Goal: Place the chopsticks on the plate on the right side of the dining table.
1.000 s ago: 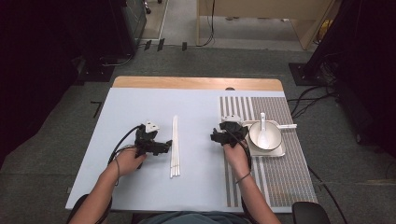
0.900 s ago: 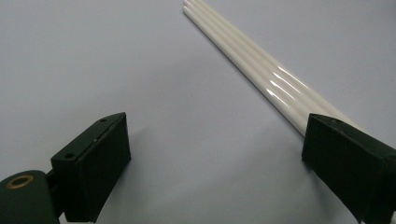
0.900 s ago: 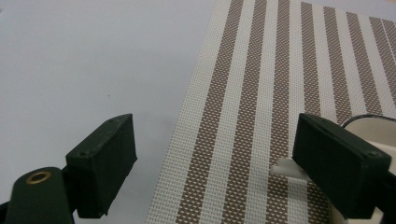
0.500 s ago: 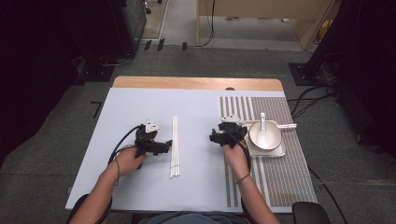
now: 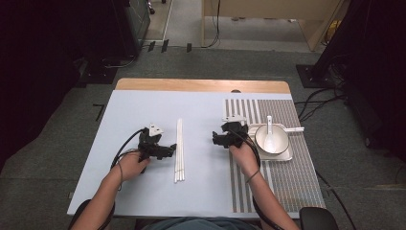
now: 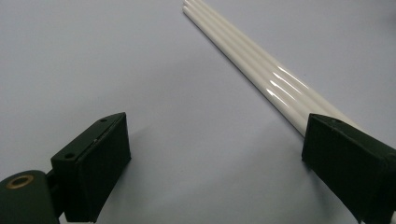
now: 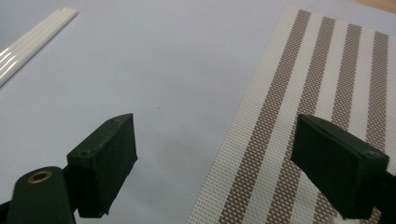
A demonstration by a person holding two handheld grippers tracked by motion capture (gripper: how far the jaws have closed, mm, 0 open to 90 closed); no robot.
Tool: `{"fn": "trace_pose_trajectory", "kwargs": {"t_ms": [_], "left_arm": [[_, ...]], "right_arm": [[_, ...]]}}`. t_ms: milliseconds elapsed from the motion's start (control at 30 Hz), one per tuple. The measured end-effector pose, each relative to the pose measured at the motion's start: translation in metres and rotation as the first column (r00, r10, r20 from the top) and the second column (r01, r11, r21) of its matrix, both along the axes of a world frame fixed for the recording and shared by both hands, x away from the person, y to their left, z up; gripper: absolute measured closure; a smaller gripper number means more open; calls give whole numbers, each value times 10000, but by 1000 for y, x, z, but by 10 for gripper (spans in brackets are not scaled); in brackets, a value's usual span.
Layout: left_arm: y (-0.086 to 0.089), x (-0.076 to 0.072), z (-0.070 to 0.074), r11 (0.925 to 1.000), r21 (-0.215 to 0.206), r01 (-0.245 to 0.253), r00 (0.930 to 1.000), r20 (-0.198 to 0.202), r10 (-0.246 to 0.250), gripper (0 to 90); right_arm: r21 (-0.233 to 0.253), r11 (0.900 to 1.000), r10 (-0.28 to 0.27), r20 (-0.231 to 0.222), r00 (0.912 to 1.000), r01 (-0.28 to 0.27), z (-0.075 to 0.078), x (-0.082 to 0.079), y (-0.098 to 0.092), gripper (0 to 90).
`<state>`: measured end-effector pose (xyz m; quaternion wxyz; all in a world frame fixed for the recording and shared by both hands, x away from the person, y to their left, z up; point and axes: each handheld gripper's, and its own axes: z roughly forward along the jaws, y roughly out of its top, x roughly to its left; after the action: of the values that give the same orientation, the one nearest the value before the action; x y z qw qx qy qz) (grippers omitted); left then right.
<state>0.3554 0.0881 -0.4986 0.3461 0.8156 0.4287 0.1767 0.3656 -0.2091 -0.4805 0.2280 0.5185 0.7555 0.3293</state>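
While I hold both tools low over the pale blue table, my left gripper stands with its jaws spread wide and nothing between them, angled toward the bundle of long, glossy white chopsticks. In the left gripper view its far jaw sits right at the near side of the sticks, whether touching or just beside I cannot tell, while the other jaw is over bare table. So I judge I am lining up to take them, and the span looks wide enough to straddle the whole bundle.

From the high view, the chopsticks lie flat and parallel, lengthways between my two hands, just beside my left gripper and well apart from the place setting.

My right gripper also gapes empty, hovering at the left edge of the woven mat with brown and white stripes (that edge runs up between its jaws in the right gripper view). On the mat stand a white tray, a round white bowl and a white ceramic spoon resting in the bowl. The setting looks ready on that side, which is probably why the sticks are my next concern.
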Motion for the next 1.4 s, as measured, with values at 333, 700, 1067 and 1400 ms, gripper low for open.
{"fn": "trace_pose_trajectory", "kwargs": {"t_ms": [333, 700, 1067, 1400], "left_arm": [[0, 0, 0, 10000, 2, -1, 10000, -1, 1, 78], [0, 0, 0, 10000, 6, 2, 10000, -6, -2, 77], [0, 0, 0, 10000, -7, 2, 10000, -20, -2, 78], [0, 0, 0, 10000, -11, 7, 10000, -21, -7, 78]], "right_arm": [[279, 9896, 1416, -87, 9899, -1414, 2, 11, 3, 140], [395, 9740, 2226, 129, 9748, -2229, 0, 1, 17, 142], [314, 9575, 2866, 23, 9580, -2866, -9, -7, 34, 143], [250, 9479, 3181, -161, 9479, -3177, -21, -10, 43, 135]]}}
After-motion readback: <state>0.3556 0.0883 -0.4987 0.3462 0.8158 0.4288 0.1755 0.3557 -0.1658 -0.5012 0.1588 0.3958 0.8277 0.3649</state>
